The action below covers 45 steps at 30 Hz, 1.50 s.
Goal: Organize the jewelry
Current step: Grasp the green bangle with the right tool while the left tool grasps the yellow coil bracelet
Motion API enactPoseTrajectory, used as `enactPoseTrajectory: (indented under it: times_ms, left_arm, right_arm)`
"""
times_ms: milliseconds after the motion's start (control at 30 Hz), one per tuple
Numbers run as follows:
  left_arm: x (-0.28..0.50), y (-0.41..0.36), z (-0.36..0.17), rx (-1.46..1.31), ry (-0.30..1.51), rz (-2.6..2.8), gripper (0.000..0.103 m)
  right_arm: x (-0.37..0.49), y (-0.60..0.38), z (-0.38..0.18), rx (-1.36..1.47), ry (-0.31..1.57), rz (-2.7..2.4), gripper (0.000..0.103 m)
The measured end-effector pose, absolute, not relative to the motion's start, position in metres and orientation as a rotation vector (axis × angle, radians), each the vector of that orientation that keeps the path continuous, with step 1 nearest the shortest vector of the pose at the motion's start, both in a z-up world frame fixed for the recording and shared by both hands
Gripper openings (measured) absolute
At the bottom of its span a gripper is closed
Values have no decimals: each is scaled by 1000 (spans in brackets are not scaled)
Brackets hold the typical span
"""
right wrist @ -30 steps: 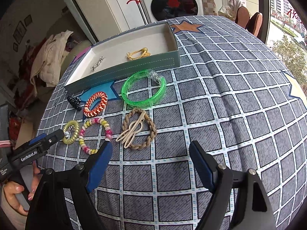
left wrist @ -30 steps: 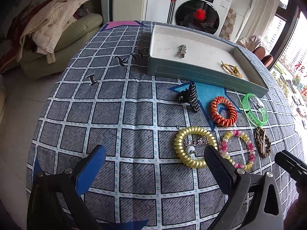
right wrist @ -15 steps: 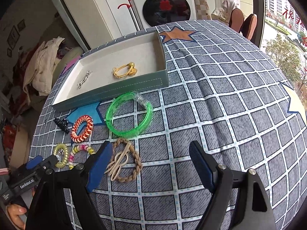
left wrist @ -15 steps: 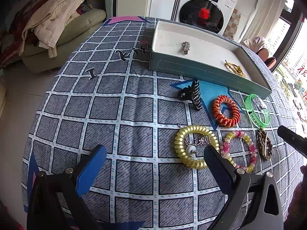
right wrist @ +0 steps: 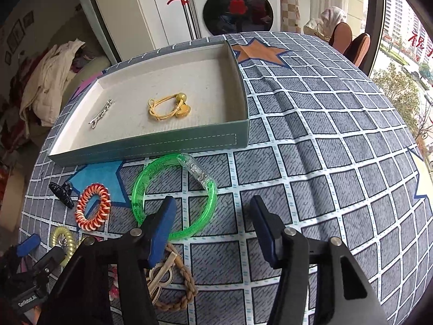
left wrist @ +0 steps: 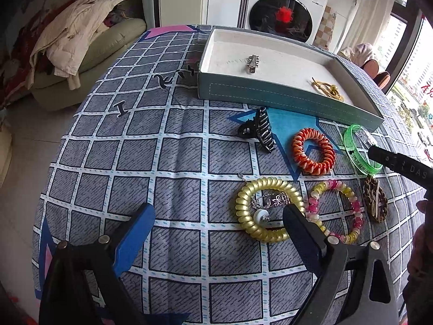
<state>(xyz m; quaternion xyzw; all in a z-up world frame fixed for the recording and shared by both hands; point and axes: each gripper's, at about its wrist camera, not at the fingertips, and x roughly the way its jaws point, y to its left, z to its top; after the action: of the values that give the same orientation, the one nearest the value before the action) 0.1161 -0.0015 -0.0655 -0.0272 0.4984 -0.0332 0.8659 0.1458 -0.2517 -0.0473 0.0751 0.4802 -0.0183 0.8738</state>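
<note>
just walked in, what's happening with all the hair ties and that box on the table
A person is sorting jewelry into a teal tray with two handheld grippers. The right gripper is over the green bangle, jaws closing, not yet gripping. The left gripper hovers open near the yellow coil tie. A silver clip and gold tie are already in the tray.

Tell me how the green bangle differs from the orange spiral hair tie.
The green bangle is smooth, translucent and rigid-looking, with a clear clasp section; the orange spiral hair tie is coiled, opaque, orange-and-white. The bangle is the wider ring. Both lie flat on the tablecloth, outside the tray.
</note>
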Motion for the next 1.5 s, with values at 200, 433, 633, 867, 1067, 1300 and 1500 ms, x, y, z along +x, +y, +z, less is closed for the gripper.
enactPoseTrajectory:
  times_ms: [200, 433, 633, 867, 1067, 1300, 1500]
  left_arm:
    - [111, -10, -64, 3, 1033, -68, 98]
    - [102, -9, -61, -8, 1051, -98, 96]
    - [91, -5, -55, -40, 1043, -123, 96]
    - [88, -15, -53, -33, 1042, -153, 77]
    - [84, -18, -55, 9, 1046, -164, 41]
    - [80, -9, -48, -41, 1008, -224, 40]
    - [78, -4, -31, -54, 963, -244, 40]
  right_arm:
    - [147, -243, -49, 78, 998, -53, 54]
    - [144, -245, -48, 62, 991, -56, 48]
    - [141, -246, -49, 64, 985, -54, 48]
    - [141, -243, -48, 55, 987, -59, 45]
    - [138, -241, -48, 52, 987, -54, 16]
    - [133, -249, -46, 91, 971, -55, 10]
    - [127, -256, -33, 148, 950, -32, 10]
